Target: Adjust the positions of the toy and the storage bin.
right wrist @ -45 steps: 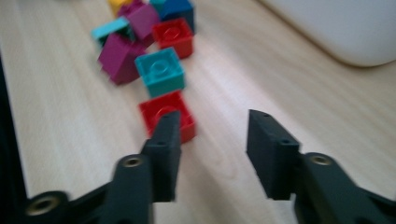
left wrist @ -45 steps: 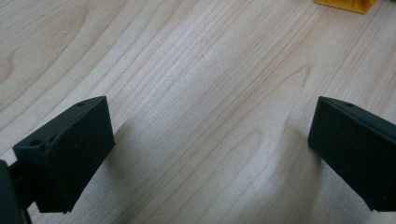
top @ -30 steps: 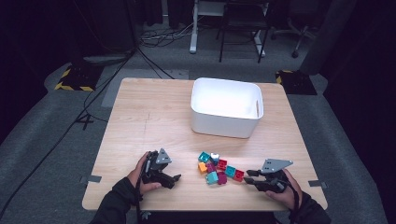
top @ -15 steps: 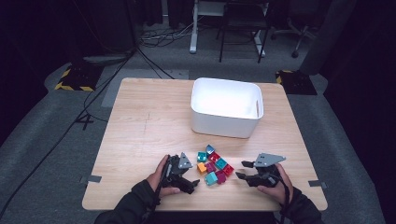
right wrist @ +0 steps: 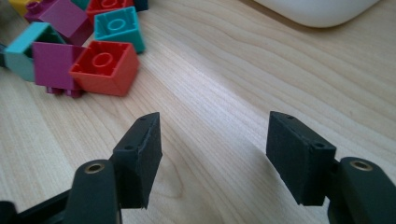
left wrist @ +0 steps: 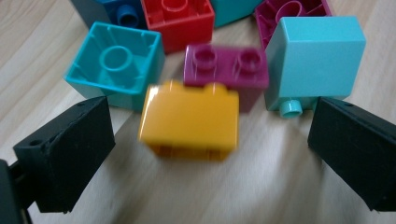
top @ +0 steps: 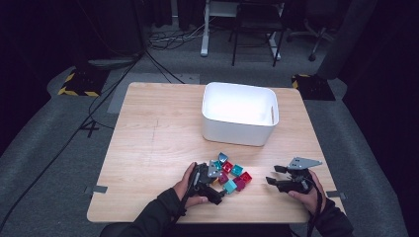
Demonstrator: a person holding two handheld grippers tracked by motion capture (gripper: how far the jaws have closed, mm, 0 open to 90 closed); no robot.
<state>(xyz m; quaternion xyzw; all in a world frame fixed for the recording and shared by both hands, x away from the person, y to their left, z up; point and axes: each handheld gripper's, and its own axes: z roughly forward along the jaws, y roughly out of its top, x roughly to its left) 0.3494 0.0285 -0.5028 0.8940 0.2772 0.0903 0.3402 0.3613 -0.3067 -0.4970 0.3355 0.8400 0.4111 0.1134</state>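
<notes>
The yellow brick (left wrist: 189,120) lies broadside between the spread, untouching jaws of the left hand-held gripper (left wrist: 210,154), nearer than the right hand-held gripper (right wrist: 215,154), which is released and has just been opening.

one white plastic bin (top: 240,129) is standing on the tabletop (top: 153,133). beside it a cluster of toy building bricks (top: 230,174) is lying, and in the left gripper view one yellow brick (left wrist: 189,119), two teal bricks (left wrist: 114,63), two magenta bricks (left wrist: 226,67), one red brick (left wrist: 177,21) and one dark blue brick (left wrist: 116,13) are showing.
</notes>
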